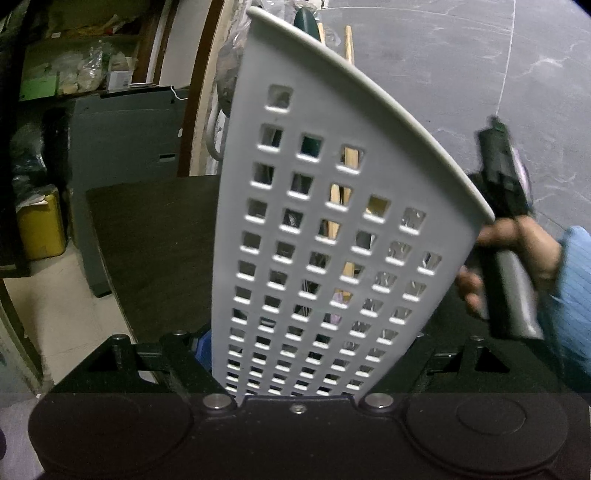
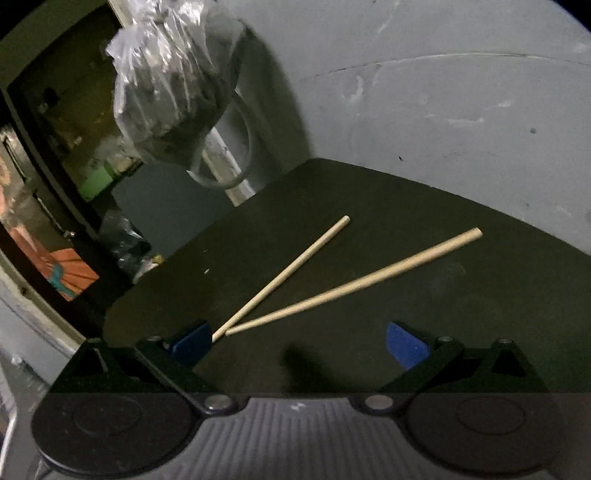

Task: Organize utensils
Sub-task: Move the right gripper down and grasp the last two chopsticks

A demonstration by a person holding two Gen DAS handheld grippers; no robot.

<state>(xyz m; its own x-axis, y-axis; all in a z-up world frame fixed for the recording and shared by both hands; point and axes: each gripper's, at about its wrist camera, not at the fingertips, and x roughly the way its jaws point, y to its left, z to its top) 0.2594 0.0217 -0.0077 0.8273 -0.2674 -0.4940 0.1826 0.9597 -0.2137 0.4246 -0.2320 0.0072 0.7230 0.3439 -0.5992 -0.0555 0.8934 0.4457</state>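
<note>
A grey perforated utensil holder (image 1: pixel 332 206) fills the left wrist view, standing tilted between the fingers of my left gripper (image 1: pixel 295 343), which is shut on its base. Through its holes I see wooden sticks (image 1: pixel 349 158) and a dark green handle (image 1: pixel 306 22) inside. To its right a hand (image 1: pixel 517 251) in a blue sleeve holds the other gripper, blurred. In the right wrist view two wooden chopsticks (image 2: pixel 284 277) (image 2: pixel 354 282) lie in a V on the dark table (image 2: pixel 406 221). My right gripper (image 2: pixel 299 343) is open wide; the chopsticks' near ends lie by its left blue pad (image 2: pixel 192 341).
A clear plastic bag (image 2: pixel 170 92) with dark contents hangs beyond the table's far left corner. A grey wall (image 2: pixel 443 110) runs behind the table. Left of the table stand a grey box (image 1: pixel 125 147), a yellow container (image 1: pixel 40 229) and cluttered shelves (image 1: pixel 74 66).
</note>
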